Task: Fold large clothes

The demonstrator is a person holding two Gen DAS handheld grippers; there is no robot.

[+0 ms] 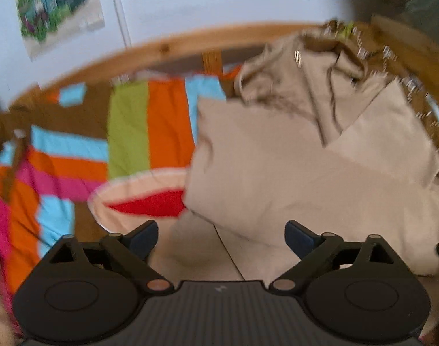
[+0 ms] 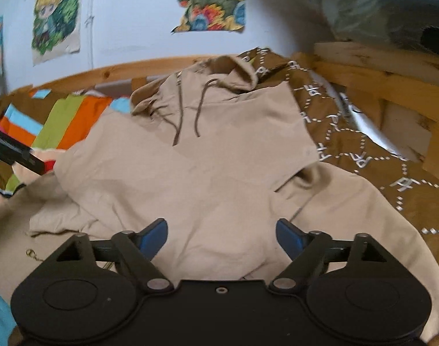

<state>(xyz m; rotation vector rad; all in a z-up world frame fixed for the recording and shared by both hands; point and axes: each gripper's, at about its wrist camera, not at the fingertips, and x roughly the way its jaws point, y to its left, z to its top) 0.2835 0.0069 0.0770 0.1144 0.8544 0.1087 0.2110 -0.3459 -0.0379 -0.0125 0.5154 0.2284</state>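
A beige hoodie [image 2: 207, 173] is lying spread across a bed, front up, partly folded; its hood [image 2: 233, 72] is pointing toward the far wooden bed rail [image 2: 104, 73], and two drawstrings [image 2: 199, 112] are trailing down over the chest; one sleeve is lying folded inward over the body, its squared edge ending on the right of the chest, and further fabric is extending toward the lower right corner of the right wrist view. The right gripper [image 2: 220, 235] is hovering over the lower hem area of the hoodie, its blue-padded fingers [image 2: 154, 236] standing wide apart and gripping nothing. The left gripper [image 1: 220, 238] is likewise released, its fingers [image 1: 301, 238] spread over a beige fold with nothing between them; the left wrist view is blurred, so finer detail of the fabric there cannot be told. Beneath the hoodie on the left, a striped bedcover [image 1: 150, 121] in orange, green, pink, blue and brown is showing; a round cream-and-red patch [image 1: 138, 199] is lying just beside the hoodie's left edge. On the right, a brown cloth with white dotted lettering [image 2: 349, 150] is lying under and beside the garment. Cartoon posters [image 2: 56, 14] are hanging on the pale wall behind the bed; a dark object [image 2: 14, 151] is entering from the left edge of the right wrist view, its identity unclear.
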